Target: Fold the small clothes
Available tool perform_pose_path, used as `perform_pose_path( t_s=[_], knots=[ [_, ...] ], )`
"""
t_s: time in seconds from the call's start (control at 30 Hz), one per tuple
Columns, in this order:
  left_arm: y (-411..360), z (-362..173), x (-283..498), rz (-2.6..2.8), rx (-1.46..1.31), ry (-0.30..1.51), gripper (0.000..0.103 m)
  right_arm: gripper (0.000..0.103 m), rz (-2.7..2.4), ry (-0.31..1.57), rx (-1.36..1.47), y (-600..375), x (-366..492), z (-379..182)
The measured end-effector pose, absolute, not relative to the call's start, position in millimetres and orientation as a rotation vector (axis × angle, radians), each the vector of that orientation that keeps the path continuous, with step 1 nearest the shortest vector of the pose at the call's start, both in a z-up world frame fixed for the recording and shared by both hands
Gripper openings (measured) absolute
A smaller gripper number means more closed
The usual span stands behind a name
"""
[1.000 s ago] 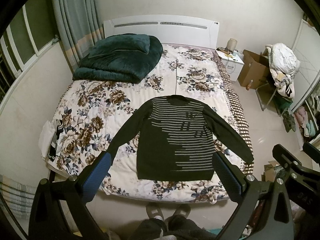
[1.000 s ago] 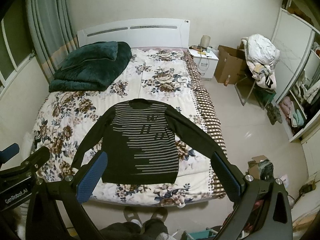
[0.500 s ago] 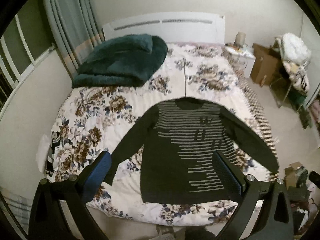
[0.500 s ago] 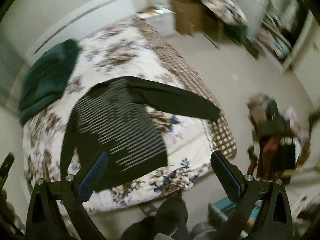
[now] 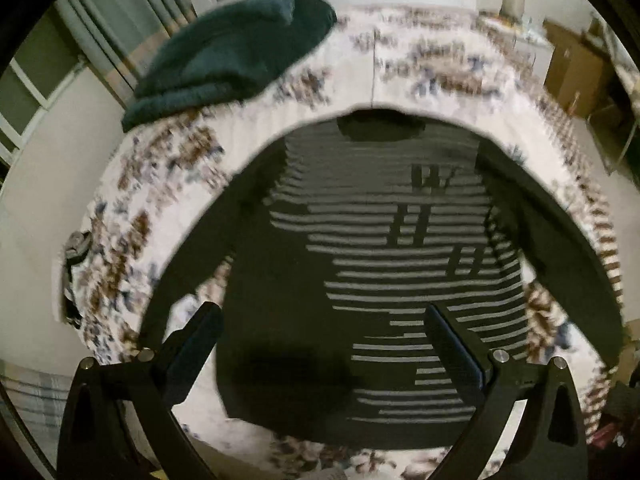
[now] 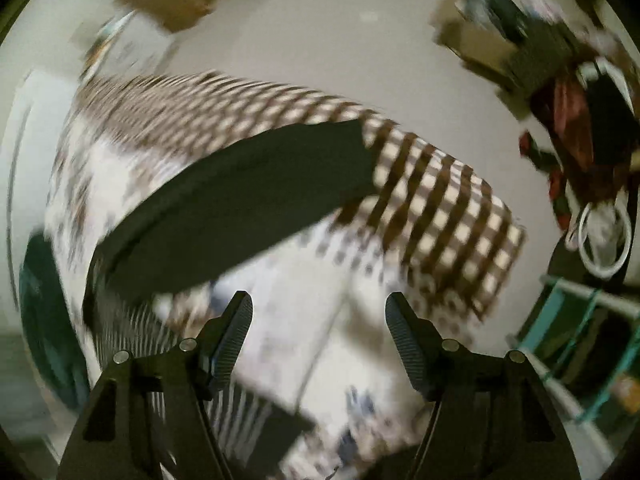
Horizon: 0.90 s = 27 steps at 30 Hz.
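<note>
Both tools have dropped a lot closer to the bed since a second ago, so the dark striped sweater (image 5: 384,280) now fills most of the left wrist view instead of sitting small in the middle of the mattress. The right camera has also swung off to the side and now looks along the sweater's right sleeve (image 6: 248,200) toward the floor.

The sweater lies flat, front up, on the floral bedspread (image 5: 160,184), neck hole toward the headboard and both sleeves angled out and down. Its right sleeve runs across to the brown checked edge of the bedding (image 6: 440,208), cuff end resting on that checked part.

The left tool (image 5: 324,344) hangs over the lower half of the sweater with its jaws spread wide and nothing between them, just fabric seen below. The right tool (image 6: 318,332) has just been closing its jaws somewhat, but they still stand well apart with nothing gripped, hovering over white bedspread just below the sleeve.

A folded dark green blanket (image 5: 236,56) sits at the head end of the bed, well apart from the sweater. Both views are pretty motion-blurred, so finer detail is hard to make out.
</note>
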<state>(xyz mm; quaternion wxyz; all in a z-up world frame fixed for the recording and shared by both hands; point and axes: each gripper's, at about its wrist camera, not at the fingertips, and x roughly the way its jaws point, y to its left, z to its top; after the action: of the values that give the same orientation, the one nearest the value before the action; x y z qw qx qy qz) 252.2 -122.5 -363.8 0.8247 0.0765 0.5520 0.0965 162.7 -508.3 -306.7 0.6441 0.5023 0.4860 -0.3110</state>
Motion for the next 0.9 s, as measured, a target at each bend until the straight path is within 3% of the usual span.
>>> perform_pose_path(
  t_s=[0.17, 0.33, 0.43, 0.5, 0.6, 0.9],
  knots=[
    [-133, -445, 273, 0.232, 0.151, 1.255, 0.103, 0.071, -0.799, 1.045, 1.27, -572, 178, -423],
    [-142, -499, 285, 0.206, 0.149, 1.296, 0.103, 0.071, -0.835, 0.902, 1.386, -596, 184, -476],
    [-141, -518, 290, 0.193, 0.139, 1.302, 0.103, 0.058, -0.892, 0.823, 1.355, -597, 182, -482],
    [-140, -525, 294, 0.19, 0.128, 1.301, 0.103, 0.032, -0.954, 0.81, 1.288, -596, 179, -485],
    [-133, -530, 298, 0.198, 0.109, 1.3, 0.103, 0.012, -1.008, 0.819, 1.164, -596, 173, -484],
    [-72, -510, 294, 0.246, 0.061, 1.259, 0.103, 0.01, -0.878, 0.827, 0.775, -561, 192, -411]
  ],
)
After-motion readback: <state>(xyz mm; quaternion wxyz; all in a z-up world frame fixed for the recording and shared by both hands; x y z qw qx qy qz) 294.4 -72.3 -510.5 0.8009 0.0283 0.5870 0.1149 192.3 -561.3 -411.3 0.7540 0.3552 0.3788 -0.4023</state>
